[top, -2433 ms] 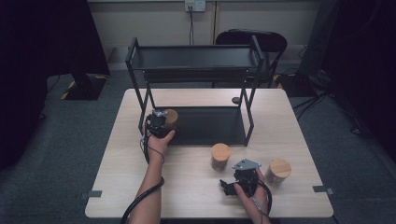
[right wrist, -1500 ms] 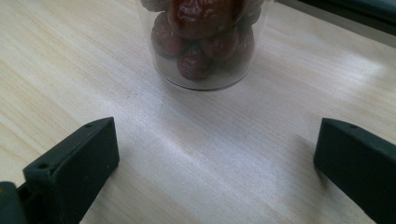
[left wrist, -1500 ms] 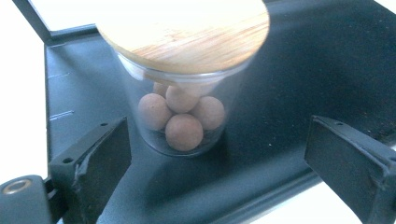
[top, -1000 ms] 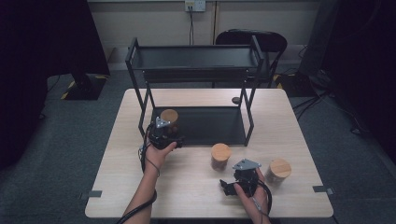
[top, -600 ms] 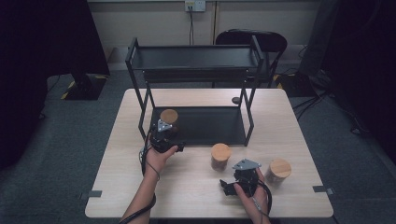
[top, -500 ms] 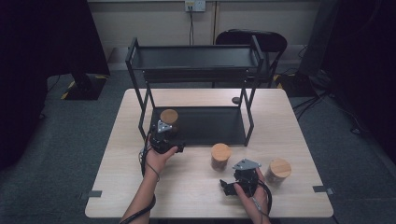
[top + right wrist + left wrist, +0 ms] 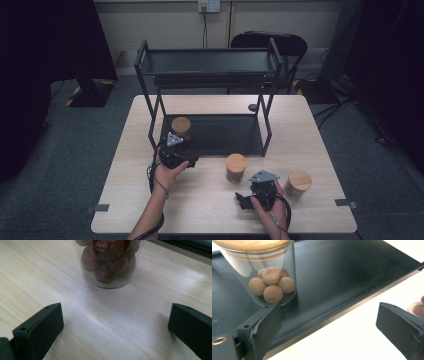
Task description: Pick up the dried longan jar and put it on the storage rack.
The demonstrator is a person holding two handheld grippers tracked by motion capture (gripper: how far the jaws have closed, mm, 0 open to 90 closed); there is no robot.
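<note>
Left hand-held gripper (image 7: pixel 176 145) backed off jar (image 7: pixel 265 270), lid cropped.

Two hand-held grippers, left gripper (image 7: pixel 173 150) and right gripper (image 7: pixel 260 187): black bodies, each topped by a grey three-cornered plate with small holes. Black cables trail along bare forearms. Jaws are flat, matt black blocks, each with a small hole.

Three lidded jars (image 7: pixel 180 127), one black rack (image 7: pixel 210 65), two claws (image 7: pixel 173 148), one table (image 7: pixel 125 150), one chair (image 7: pixel 280 42)
</note>
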